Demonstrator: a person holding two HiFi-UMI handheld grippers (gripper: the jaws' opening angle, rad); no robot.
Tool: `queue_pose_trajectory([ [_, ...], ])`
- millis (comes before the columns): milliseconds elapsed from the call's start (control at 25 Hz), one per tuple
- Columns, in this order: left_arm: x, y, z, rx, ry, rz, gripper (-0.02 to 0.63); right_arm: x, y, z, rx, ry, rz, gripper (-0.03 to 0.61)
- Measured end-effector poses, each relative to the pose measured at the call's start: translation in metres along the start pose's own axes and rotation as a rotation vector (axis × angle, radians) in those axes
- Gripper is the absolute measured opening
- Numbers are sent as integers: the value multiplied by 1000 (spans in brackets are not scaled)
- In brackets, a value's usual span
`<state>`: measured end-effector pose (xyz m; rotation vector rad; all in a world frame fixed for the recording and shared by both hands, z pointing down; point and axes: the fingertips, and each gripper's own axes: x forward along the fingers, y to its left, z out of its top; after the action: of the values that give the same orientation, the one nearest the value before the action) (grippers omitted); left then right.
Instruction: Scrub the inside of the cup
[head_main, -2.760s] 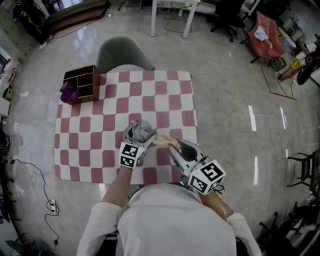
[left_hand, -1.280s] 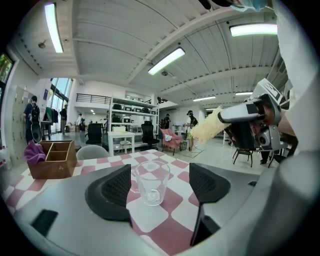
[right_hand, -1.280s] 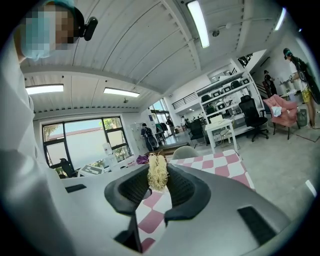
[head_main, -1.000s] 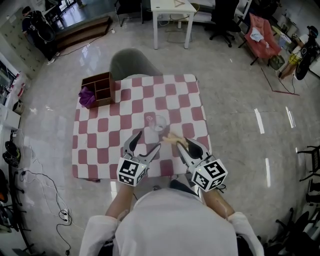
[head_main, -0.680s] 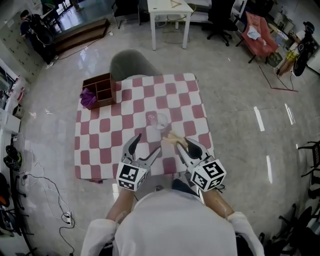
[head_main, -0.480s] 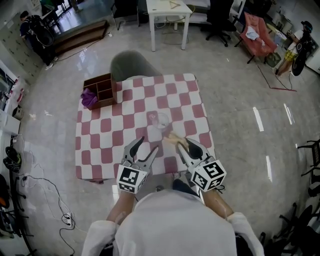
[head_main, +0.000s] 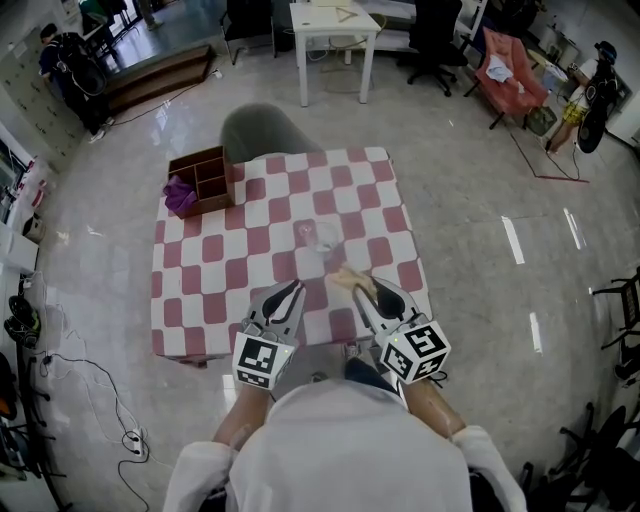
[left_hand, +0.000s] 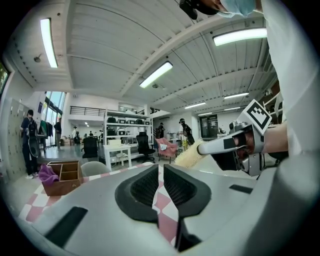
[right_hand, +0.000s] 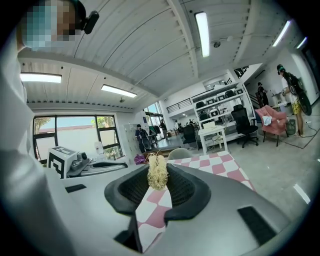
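Released since the earlier frame, the cup (head_main: 321, 238) stands alone on the checkered table (head_main: 250, 200); the left gripper (head_main: 288, 298) has just closed its jaws on nothing, while the right gripper (head_main: 356, 290) clamps the fibre scrubber (right_hand: 157, 172). Scrubbing seems paused or done: resuming needs the cup regripped

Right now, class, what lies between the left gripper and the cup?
In the head view, only bare checkered tablecloth separates the cup from the left gripper, whose fingers have just closed on nothing. The right gripper's scrubber sits aside.
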<state>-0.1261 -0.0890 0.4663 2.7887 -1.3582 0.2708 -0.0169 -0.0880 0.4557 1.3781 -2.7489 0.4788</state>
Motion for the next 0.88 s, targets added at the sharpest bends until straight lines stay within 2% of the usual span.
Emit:
queue_pose_trajectory([
  [280,-10,-6,-7,-23,35,-12,38,-7,8,-5,-18,0,-14,114],
  [880,-19,-11,-16,3,55,-9,34,-10,7,-17,-73,23,-61,113],
])
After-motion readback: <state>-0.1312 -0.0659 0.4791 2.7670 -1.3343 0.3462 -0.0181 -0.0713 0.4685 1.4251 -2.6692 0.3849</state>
